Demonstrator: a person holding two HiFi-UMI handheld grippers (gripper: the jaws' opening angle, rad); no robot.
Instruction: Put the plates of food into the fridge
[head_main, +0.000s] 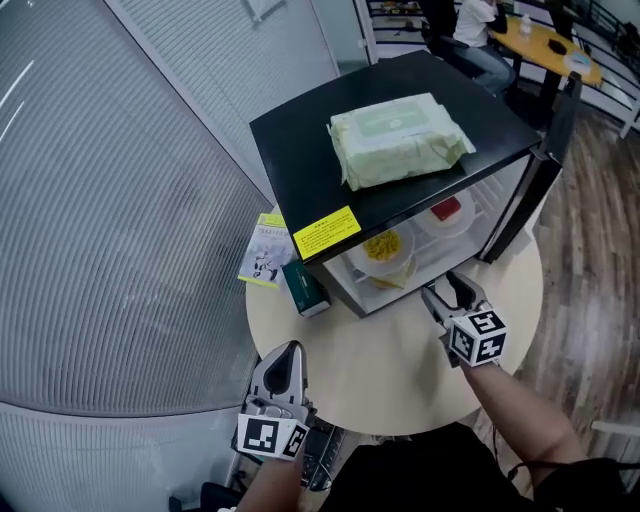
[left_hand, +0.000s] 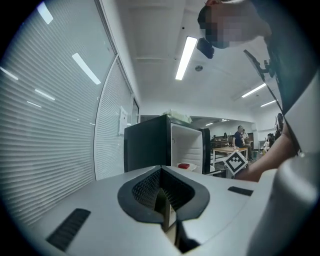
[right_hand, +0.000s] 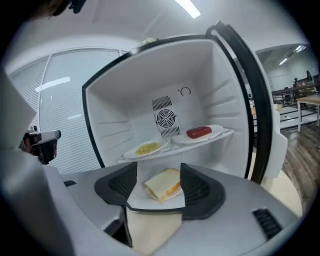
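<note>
A small black fridge (head_main: 300, 160) stands open on a round table (head_main: 390, 380). On its shelf sit a plate of yellow food (head_main: 383, 247) (right_hand: 147, 148) and a plate with red food (head_main: 447, 210) (right_hand: 200, 132). A plate with a sandwich (right_hand: 162, 185) lies on the fridge floor, just inside the opening. My right gripper (head_main: 445, 287) (right_hand: 157, 175) is open in front of the fridge, and the sandwich plate shows between its jaws without being held. My left gripper (head_main: 290, 352) (left_hand: 164, 200) is shut and empty at the table's near left edge.
The fridge door (head_main: 540, 170) hangs open to the right. A pack of wet wipes (head_main: 398, 137) lies on the fridge top. A small green box (head_main: 304, 287) and a booklet (head_main: 264, 249) lie left of the fridge. A ribbed wall runs along the left.
</note>
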